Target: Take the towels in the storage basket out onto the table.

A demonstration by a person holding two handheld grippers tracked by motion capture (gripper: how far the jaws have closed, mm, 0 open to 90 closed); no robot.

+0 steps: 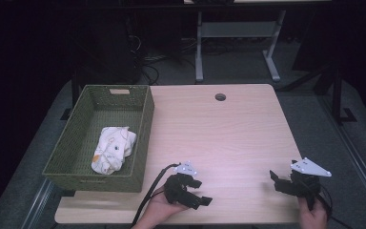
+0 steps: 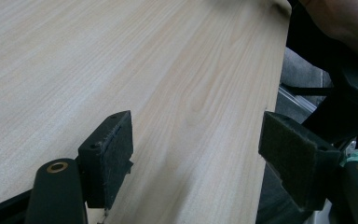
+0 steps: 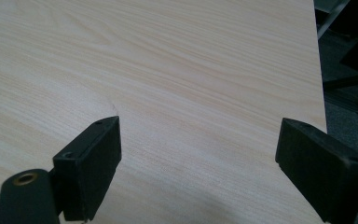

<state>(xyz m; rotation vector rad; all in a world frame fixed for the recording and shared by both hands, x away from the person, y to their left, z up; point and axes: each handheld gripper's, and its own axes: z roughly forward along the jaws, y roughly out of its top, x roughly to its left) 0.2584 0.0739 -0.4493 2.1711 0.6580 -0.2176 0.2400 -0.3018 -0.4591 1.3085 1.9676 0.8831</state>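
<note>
I hold my left gripper (image 1: 201,192) low over the near edge of the table (image 1: 228,133), fingers (image 2: 109,156) spread wide with nothing between them; my right gripper (image 1: 280,182) waits the same way, open and empty. The folded cloth (image 1: 113,148) lies inside the green basket (image 1: 138,138), well apart, so both hands rest clear, free to reach

On your table (image 1: 228,133), the basket (image 1: 83,169) sits at the left edge, with the cloth (image 1: 113,149) lying inside it toward its near end. Your left gripper (image 1: 201,192) is near you, just right of the basket; your right gripper (image 1: 275,181) is well apart at the near right corner.
</note>
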